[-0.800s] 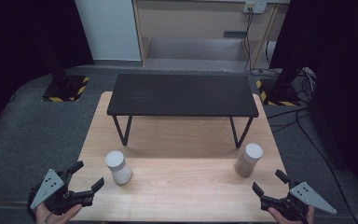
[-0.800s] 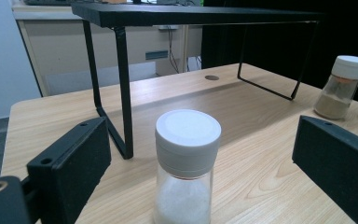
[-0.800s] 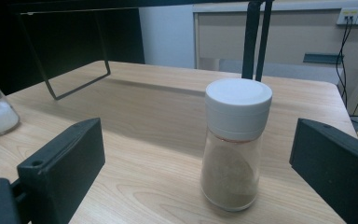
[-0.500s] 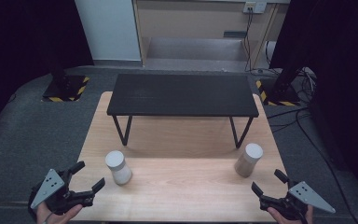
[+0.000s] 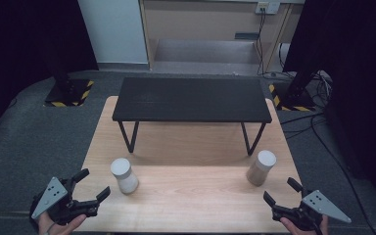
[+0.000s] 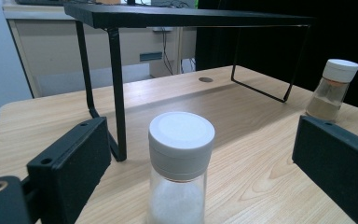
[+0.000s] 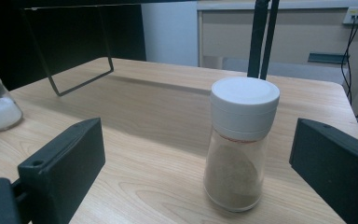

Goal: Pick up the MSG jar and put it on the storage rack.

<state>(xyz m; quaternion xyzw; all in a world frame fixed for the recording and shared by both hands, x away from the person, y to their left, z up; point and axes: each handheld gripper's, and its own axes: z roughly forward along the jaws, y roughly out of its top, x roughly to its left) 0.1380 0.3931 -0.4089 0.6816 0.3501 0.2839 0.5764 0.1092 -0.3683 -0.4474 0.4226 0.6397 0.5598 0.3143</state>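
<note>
Left gripper (image 5: 89, 185): held in the left hand (image 5: 58, 224) at the lower left of the high view, jaws spread wide and directed forward and toward the right. A grey three-cornered plate is carried on top. In the left gripper view, the two black jaws are seen well apart at the bottom corners. Right gripper (image 5: 281, 191): held in the right hand (image 5: 301, 226) at the lower right, jaws likewise spread wide, directed forward and toward the left, grey plate on top.

shakers: 2 — white-filled (image 5: 124, 175) left-front of black rack (image 5: 192, 100), brown-filled (image 5: 261, 167) right-front | racks: 1 | grippers: 2
</note>
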